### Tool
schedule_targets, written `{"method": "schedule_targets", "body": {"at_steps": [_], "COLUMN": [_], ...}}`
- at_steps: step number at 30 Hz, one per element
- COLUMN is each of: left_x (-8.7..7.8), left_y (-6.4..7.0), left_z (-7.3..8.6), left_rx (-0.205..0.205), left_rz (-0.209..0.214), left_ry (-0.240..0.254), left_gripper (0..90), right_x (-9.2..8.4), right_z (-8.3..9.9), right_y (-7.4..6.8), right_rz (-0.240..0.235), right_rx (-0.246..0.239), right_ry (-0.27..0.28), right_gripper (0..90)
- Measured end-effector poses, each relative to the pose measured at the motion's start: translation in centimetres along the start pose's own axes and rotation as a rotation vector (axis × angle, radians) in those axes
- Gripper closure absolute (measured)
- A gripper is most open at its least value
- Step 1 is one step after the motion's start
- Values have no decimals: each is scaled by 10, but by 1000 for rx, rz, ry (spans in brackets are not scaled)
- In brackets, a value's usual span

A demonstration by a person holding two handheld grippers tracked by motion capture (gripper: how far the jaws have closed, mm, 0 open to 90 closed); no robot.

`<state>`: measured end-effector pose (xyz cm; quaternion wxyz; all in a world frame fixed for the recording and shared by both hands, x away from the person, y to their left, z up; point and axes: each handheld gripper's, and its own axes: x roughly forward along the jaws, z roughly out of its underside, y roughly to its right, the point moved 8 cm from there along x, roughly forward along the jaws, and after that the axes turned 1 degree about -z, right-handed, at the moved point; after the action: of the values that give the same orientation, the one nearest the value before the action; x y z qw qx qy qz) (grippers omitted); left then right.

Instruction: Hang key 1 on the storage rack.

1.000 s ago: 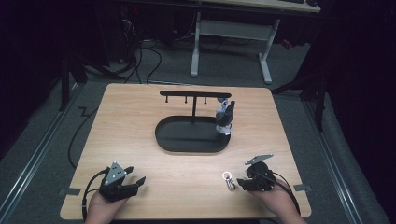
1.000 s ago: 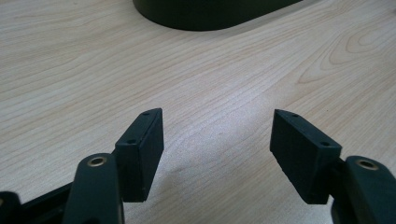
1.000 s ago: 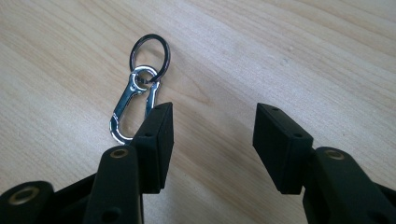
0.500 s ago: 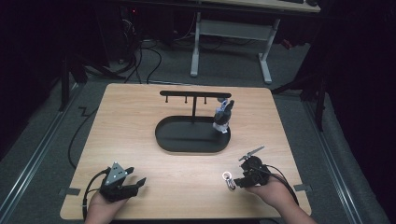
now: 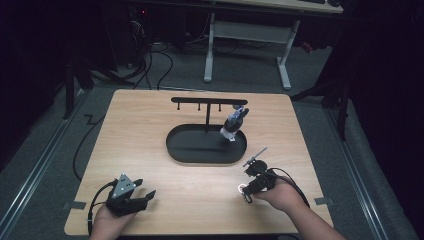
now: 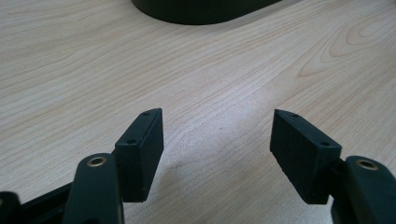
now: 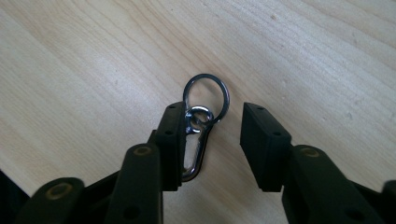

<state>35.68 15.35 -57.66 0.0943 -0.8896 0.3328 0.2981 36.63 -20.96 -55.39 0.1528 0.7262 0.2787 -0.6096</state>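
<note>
- The right gripper [image 7: 208, 128] stands partly open over a small metal clip with a key ring [image 7: 205, 100]; the clip's silver snap hook lies against the inner face of one jaw, the other jaw stands clear of it, so nothing is clamped.
- In the high view the right gripper [image 5: 248, 191] sits at the bench's [image 5: 140, 125] near right, the clip and ring [image 5: 243, 189] a pale glint at its tip.
- The ring is dark polished steel, round, linked through a small swivel eye to the pear-shaped hook; no writing can be read on it.
- The left gripper [image 6: 217, 140] is wide open and empty above bare pale wood, at the near left [image 5: 142, 196].
- Mid-bench lies a black oval tray [image 5: 185, 150] with a T-shaped hanger stand [image 5: 207, 102]; its pegs are too small to count.
- A bluish-white object [image 5: 233, 124] leans at the tray's right end, too blurred to identify.
- The tray's edge is cut off at the top of the left gripper view [image 6: 201, 9].
</note>
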Motion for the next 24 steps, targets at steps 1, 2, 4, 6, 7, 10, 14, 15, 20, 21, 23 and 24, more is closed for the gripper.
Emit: {"method": "schedule_targets", "body": {"at_steps": [1, 2, 4, 6, 7, 10, 14, 15, 20, 21, 23, 24], "left_x": [0, 0, 0, 0, -1, -1, -1, 0, 0, 0, 0, 0], "left_y": [0, -1, -2, -2, -2, -2, -2, -2, -2, -1, -1, -1], "left_z": [0, 0, 0, 0, 1, 1, 1, 1, 1, 1, 1, 1], "left_rx": [0, 0, 1, 1, 2, 3, 1, 1, 3, 6, 6, 6], "left_rz": [-1, -3, -5, -5, -6, -7, -7, -7, -6, -6, -5, -5], "left_ry": [-1, 0, 0, 1, 1, 0, -2, -2, -8, -10, -10, -10], "left_gripper": [355, 356, 356, 356, 356, 356, 356, 357, 356, 356, 356, 356], "right_x": [1, 3, 5, 6, 7, 9, 10, 9, 2, 1, -1, -2], "right_z": [-1, -4, -4, -5, -6, -6, -7, -7, -6, -6, -6, -6], "right_y": [1, 1, 1, 2, 1, 1, 0, 0, -6, -6, -6, -6], "right_rz": [7, 5, 12, 3, -19, -23, -15, -10, 1, 9, 17, 16], "right_rx": [-8, -5, 14, 8, 15, 20, -11, -18, -21, -27, -33, -39], "right_ry": [-4, -12, -27, -30, -37, -48, -46, -40, -28, -24, -25, -18], "right_gripper": [645, 670, 679, 687, 691, 720, 811, 834, 874, 886, 886, 885]}}
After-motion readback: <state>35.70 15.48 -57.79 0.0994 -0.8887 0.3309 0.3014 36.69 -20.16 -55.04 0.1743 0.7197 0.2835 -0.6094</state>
